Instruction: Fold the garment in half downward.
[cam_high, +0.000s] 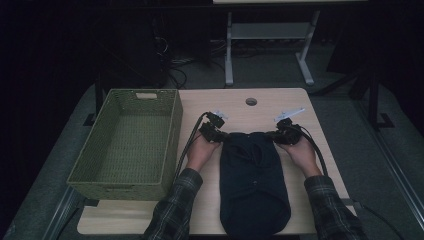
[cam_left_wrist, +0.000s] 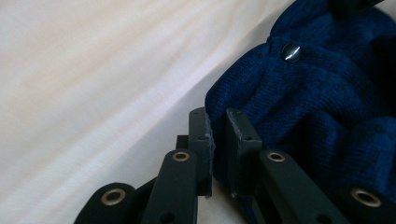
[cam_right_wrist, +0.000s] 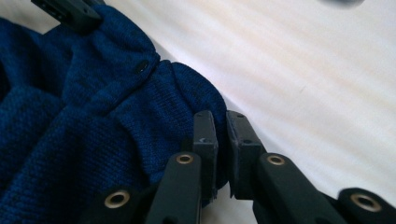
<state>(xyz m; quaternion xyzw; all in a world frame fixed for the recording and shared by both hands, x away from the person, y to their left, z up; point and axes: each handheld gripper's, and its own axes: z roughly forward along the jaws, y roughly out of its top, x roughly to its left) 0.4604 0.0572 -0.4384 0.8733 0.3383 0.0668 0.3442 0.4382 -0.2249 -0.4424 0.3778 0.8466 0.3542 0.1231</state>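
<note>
A person seated at a light wooden table (cam_high: 300, 210) works a dark blue knitted garment (cam_high: 254, 185) with two hand-held grippers; the garment lies folded lengthwise at the middle of the table, its far end between the two hands, its near end reaching the table's front edge; the left gripper (cam_high: 223, 136) has its jaws pinched on the garment's far left corner, and the left gripper view shows a fold of knit caught between the two black jaws, with a small dark button (cam_left_wrist: 291, 51) on the cloth just beyond; the right gripper (cam_high: 273, 136) pinches the far right corner in the same way, blue knit squeezed between its nearly closed jaws in the right gripper view, where the other gripper's jaw tip sits on the cloth at the top left; a green woven basket (cam_high: 172, 135) stands at the left of the table, just beside the left forearm in its plaid sleeve (cam_high: 172, 210); a round cable hole (cam_high: 251, 101) marks the table's far edge.
</note>
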